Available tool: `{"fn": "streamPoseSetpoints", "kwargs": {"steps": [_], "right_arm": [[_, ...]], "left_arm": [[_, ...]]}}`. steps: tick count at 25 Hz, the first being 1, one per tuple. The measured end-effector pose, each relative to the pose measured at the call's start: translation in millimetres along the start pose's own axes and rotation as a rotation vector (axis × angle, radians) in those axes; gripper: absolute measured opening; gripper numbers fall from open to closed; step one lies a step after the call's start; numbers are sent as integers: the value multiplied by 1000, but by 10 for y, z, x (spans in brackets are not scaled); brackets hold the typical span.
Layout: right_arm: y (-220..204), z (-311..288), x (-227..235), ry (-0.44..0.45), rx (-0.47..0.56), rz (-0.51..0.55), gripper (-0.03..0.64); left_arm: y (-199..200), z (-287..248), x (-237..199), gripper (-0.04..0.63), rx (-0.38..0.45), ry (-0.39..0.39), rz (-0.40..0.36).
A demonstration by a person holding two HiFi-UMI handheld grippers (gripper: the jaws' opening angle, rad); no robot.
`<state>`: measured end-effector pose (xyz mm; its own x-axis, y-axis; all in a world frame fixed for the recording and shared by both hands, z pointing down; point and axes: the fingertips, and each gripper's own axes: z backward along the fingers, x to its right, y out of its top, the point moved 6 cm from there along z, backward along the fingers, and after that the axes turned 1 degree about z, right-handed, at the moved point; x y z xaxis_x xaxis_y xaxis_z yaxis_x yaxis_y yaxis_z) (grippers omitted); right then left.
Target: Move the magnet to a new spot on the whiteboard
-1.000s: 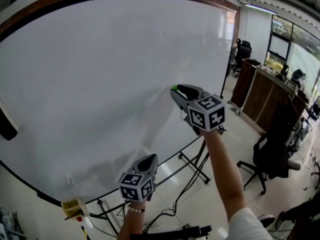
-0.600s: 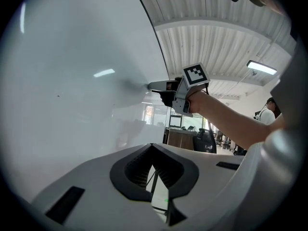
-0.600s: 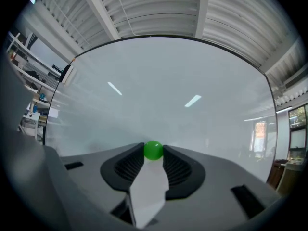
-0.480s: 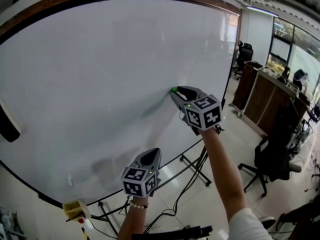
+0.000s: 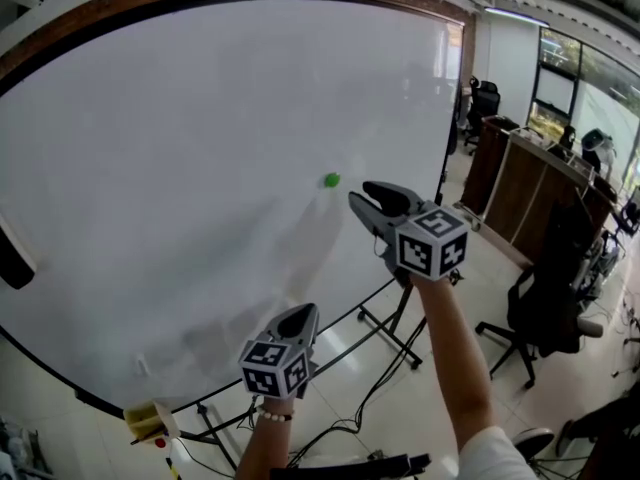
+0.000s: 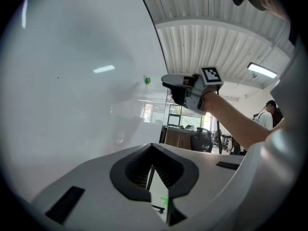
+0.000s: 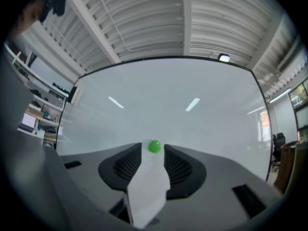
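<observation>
The green magnet [image 5: 331, 180] sits on the whiteboard [image 5: 180, 168], right of the board's middle and about halfway up, with bare white surface all round it and nothing touching it. My right gripper [image 5: 362, 196] hangs just to the right of it and slightly lower, near but apart. Its fingers have just been opening and now stand wide with nothing in their grip; in the right gripper view the magnet shows just beyond the tips, in line with the gap, and neither pad presses on it. My left gripper [image 5: 298, 318] is low, near the board's lower edge and well away from the magnet, its fingers closed to a thin slit on nothing. I take the placing as done or very nearly so, with only the retreat left to me, and that is where I see the trouble. The open fingers point at the magnet and are close to it, so if I drift toward the board or swing leftward as I withdraw, a fingertip could catch the magnet and slide it or knock it off. I cannot tell from here how firmly it clings; if it sits on an edge rather than flat, it may creep down the smooth board on its own. The board also stands on a wheeled stand [image 5: 390, 328], so a bump from either gripper could shake it and loosen the magnet. I would pull straight back, away from the surface, before turning.
</observation>
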<state>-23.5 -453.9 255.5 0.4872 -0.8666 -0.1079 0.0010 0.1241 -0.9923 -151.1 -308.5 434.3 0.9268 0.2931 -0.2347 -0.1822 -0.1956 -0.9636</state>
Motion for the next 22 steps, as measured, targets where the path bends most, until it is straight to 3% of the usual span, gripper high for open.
{"fn": "streamPoseSetpoints", "kwargs": {"steps": [4,10,17,22], "right_arm": [[-304,595,19,12,52,-107,136],[-1145,1369,105,-56,40,-289,3],[-1965,2127,136,-122,25,-536,3],[-2379,2587,119,-154,-49,-587,3]], "left_arm": [[-126,-79,97,-6,-27,4,2],[-340,-293,376,-6,-70,1,6],[-561,-497,876,-6,-93,4,17],[-788,-551,1249,-6,-103,34,48]]}}
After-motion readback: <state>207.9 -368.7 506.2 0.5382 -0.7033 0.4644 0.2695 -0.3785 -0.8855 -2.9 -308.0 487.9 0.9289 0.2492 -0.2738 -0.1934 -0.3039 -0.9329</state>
